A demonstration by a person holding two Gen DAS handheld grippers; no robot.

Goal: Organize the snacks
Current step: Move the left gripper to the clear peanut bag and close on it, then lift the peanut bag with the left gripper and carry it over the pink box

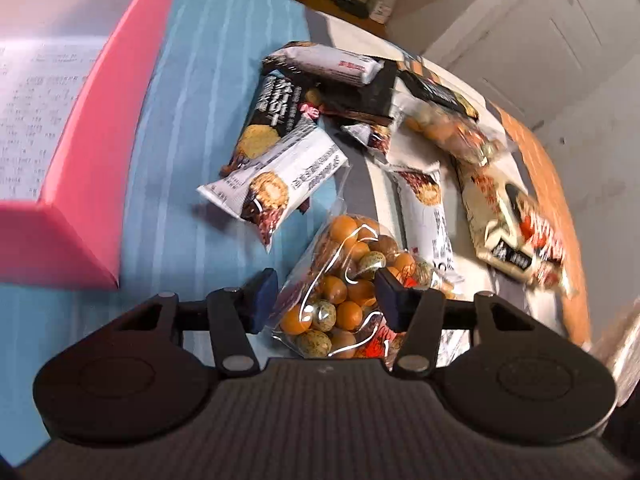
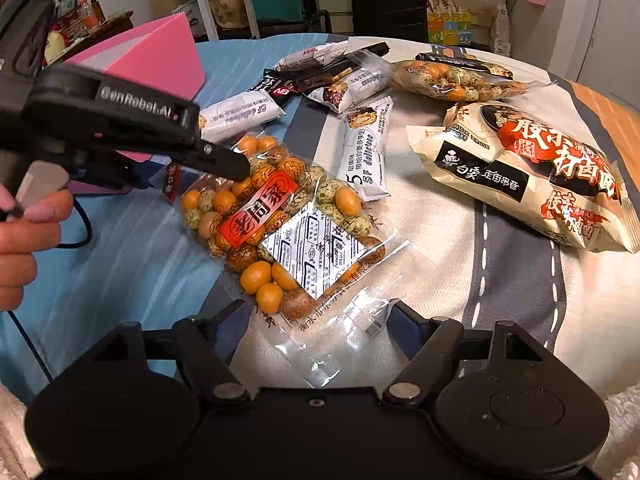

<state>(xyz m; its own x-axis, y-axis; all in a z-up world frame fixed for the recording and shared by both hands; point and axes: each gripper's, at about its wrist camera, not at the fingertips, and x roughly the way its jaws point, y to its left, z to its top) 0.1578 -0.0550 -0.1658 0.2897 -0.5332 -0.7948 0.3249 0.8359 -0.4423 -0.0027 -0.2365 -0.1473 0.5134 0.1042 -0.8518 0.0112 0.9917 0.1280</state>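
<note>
Spread over the bed is a blue striped sheet (image 1: 168, 184) meeting a cream road-print blanket (image 1: 380, 184), and snack packets lie scattered across both.

From the left wrist view, the left gripper (image 1: 326, 294) sits low over a clear plastic bag of orange and speckled coated nuts (image 1: 344, 280), its jaws spread with one blue-padded finger on each side of the bag; they look close to the plastic but not yet pinching it. A pink cardboard box (image 1: 76, 184) stands open just to the left, near the bag, with white-and-black biscuit packets (image 1: 272, 188) lying between.

From the right wrist view, the same bag of nuts (image 2: 276, 232) lies between both tools. The left gripper's black fingers (image 2: 224, 164) reach onto its far end, while the right gripper (image 2: 316, 320) hovers with jaws apart around the bag's empty clear near end. A large cream noodle packet (image 2: 532, 176) rests to the right.

I judge this the grasping step: the next move calls for closing the left jaws on the bag, then carrying it to the pink box.
</note>
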